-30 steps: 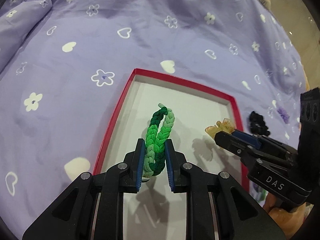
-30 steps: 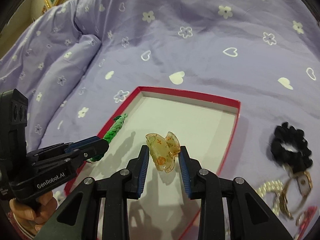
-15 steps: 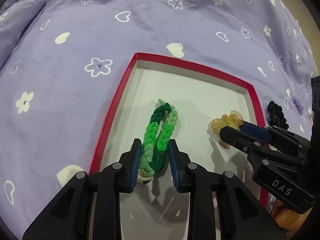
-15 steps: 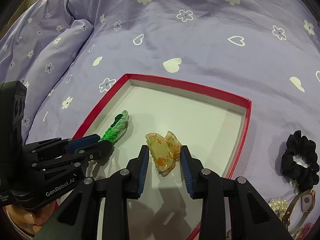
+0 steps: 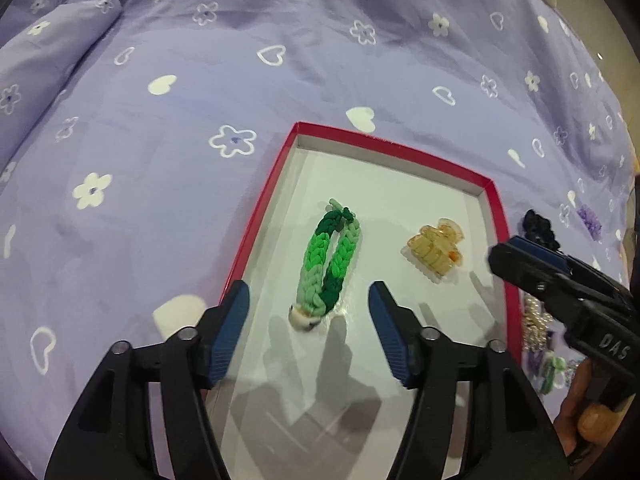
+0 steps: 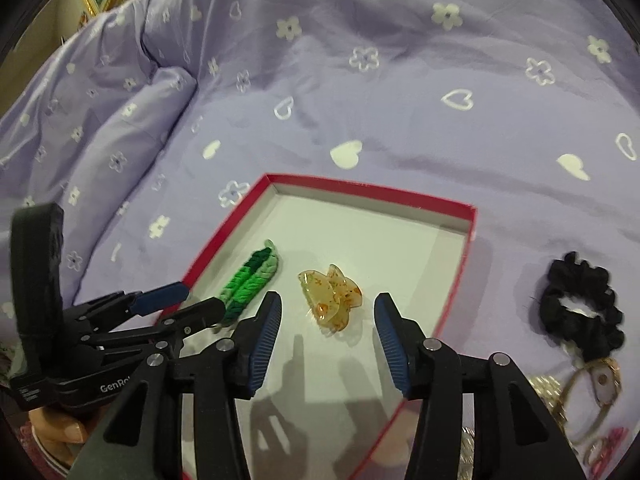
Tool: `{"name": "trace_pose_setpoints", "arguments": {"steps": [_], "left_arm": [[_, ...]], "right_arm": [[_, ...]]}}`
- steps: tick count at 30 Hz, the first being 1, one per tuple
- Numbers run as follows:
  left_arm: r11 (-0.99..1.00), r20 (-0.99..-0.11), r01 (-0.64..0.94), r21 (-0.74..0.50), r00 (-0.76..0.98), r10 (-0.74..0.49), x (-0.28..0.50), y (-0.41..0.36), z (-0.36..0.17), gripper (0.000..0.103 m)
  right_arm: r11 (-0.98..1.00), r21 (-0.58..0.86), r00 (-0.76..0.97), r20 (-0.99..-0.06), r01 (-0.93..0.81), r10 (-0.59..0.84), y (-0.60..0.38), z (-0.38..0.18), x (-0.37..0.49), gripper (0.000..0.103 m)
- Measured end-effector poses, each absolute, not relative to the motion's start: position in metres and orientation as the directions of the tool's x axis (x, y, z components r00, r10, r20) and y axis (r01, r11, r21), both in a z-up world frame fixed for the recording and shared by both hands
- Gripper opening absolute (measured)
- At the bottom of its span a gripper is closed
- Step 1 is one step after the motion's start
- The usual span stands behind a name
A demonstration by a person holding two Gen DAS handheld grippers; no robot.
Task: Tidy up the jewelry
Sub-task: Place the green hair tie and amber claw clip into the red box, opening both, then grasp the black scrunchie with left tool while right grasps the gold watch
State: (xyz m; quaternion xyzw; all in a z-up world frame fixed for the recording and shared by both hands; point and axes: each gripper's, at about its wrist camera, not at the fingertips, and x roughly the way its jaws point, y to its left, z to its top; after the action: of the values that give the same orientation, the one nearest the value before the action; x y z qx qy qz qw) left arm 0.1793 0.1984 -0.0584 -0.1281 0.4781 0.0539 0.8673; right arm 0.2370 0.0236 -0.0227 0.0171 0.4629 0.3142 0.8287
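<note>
The left gripper (image 5: 308, 312) is opening, its pads clear of the green braided bracelet (image 5: 330, 262) lying between them, low centre of its view. The right gripper (image 6: 326, 326) is opening too, the amber hair claw (image 6: 330, 300) loose between its pads. Both lie in the red-rimmed box (image 5: 256, 224). At the right edge a black scrunchie (image 6: 580, 304) sits on the purple bedspread (image 6: 360, 100), with what may be a watch (image 6: 596, 380) below it.

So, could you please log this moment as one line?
left gripper: opening, green braided bracelet released in red box | right gripper: opening, amber hair claw released in box
</note>
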Motion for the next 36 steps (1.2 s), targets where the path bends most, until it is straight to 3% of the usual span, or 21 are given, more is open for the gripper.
{"name": "trace_pose_setpoints", "arguments": {"steps": [3,15,36], "left_arm": [[0.959,-0.83,-0.213,-0.185,0.557,-0.036,0.168,0.195,-0.048,0.064],[0.957,-0.804,-0.152,-0.246,0.583,-0.114,0.145,0.157,-0.025,0.065],[0.983,-0.809,0.012,-0.183,0.566,-0.158,0.18,0.074,-0.011,0.065]], "right_arm": [[0.805,0.346,0.398,-0.732,-0.482,0.552,0.004,-0.012,0.229,0.058],[0.859,0.355,0.487,-0.714,-0.369,0.504,-0.091,0.006,0.189,0.058],[0.896,0.366,0.53,-0.722,-0.251,0.444,-0.173,-0.006,0.187,0.058]]}}
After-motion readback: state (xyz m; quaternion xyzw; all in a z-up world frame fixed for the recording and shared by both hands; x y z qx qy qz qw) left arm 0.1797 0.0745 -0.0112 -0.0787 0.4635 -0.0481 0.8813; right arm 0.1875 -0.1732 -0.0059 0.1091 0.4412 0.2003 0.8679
